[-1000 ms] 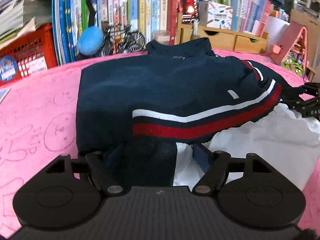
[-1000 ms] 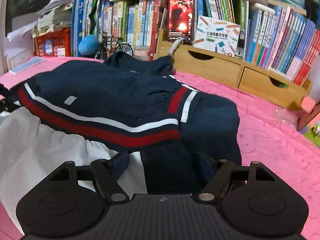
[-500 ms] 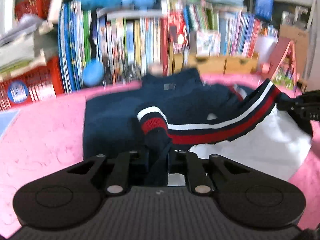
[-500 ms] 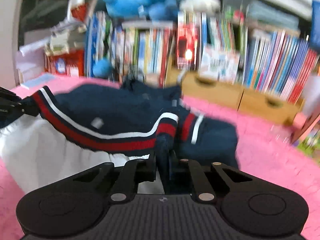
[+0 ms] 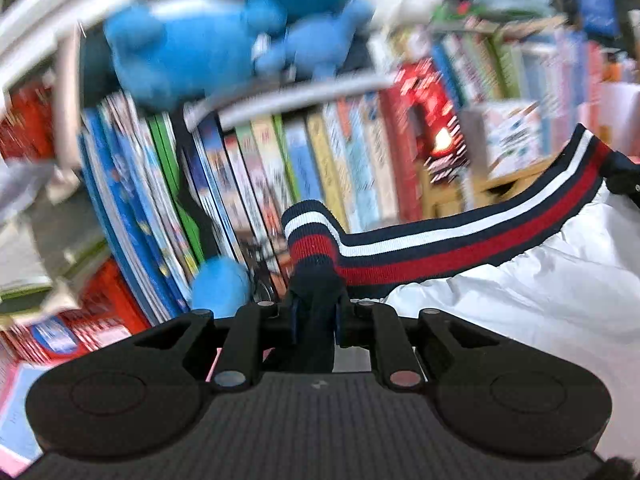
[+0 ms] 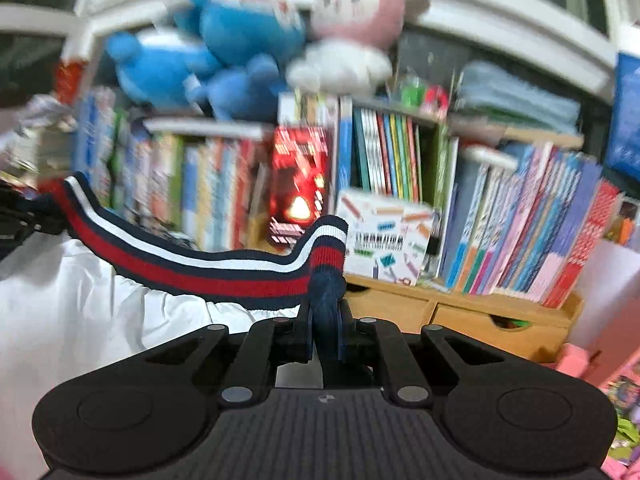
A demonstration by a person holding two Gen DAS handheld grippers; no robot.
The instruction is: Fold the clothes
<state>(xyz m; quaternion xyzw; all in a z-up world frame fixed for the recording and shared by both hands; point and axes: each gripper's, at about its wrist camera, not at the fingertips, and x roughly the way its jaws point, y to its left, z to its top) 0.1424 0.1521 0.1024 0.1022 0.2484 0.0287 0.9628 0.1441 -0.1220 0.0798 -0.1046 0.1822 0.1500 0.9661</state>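
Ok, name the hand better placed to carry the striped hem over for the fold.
Neither clearly: both. The left gripper and right gripper are each shut on a corner of the navy jacket's striped hem, lifted and stretched between them above the white lining. They should probably move together.

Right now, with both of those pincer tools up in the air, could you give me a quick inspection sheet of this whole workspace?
Surface: pink sliver at lower right; the rest is hidden.
Job's things: navy sweater with its striped hem stretched between both tools, white lining below.
Clutter: blue plush toys, pink plush, red basket.
Grippers: left gripper shut on the hem; right gripper shut on its other end.
Cables: nothing seen.
Surroundings: shelves of books, wooden drawer box, glowing phone.
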